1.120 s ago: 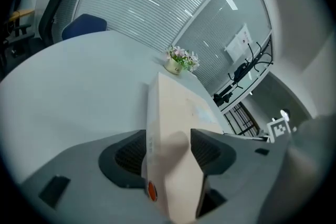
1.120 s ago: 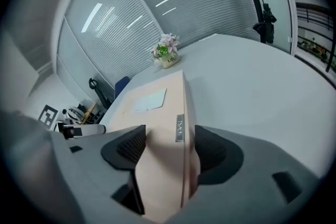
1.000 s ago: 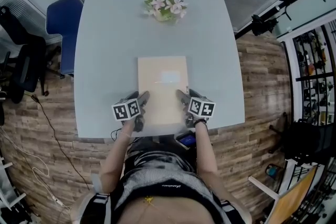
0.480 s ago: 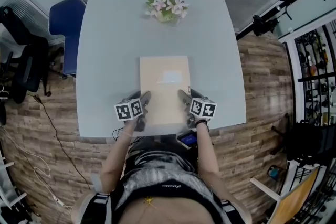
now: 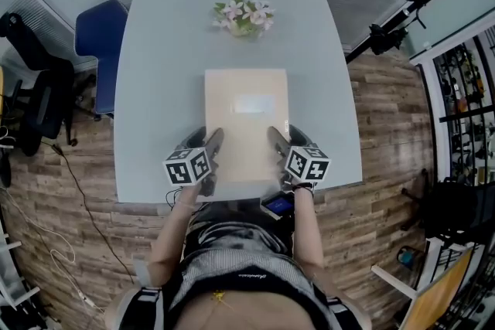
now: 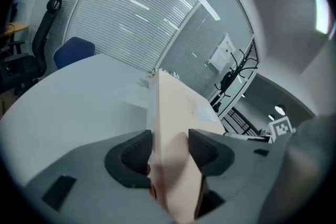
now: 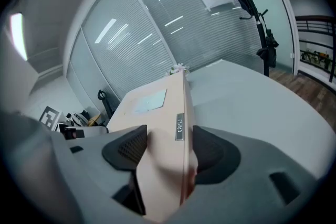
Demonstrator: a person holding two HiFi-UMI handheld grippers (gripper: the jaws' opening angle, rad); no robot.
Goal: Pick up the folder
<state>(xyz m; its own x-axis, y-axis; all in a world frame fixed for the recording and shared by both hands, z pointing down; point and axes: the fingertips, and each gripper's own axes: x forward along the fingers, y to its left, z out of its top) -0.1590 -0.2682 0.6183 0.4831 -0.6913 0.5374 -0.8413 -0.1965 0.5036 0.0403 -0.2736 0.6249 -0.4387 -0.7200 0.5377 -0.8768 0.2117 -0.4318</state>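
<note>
Since a second ago both my grippers rose, lifting the flat beige rectangular folder (image 5: 246, 108) off the pale grey table (image 5: 155, 50). My left gripper (image 5: 204, 141) clamps its near-left edge, right gripper (image 5: 287, 143) its near-right. Long axis runs straight away from me, far end unsupported.

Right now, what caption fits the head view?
Left gripper and right gripper clamp the beige folder over the grey table.

Smooth card folder (image 5: 246, 120), satin-smooth tbl (image 5: 155, 89), rough wood-plank flr (image 5: 387, 135)
</note>
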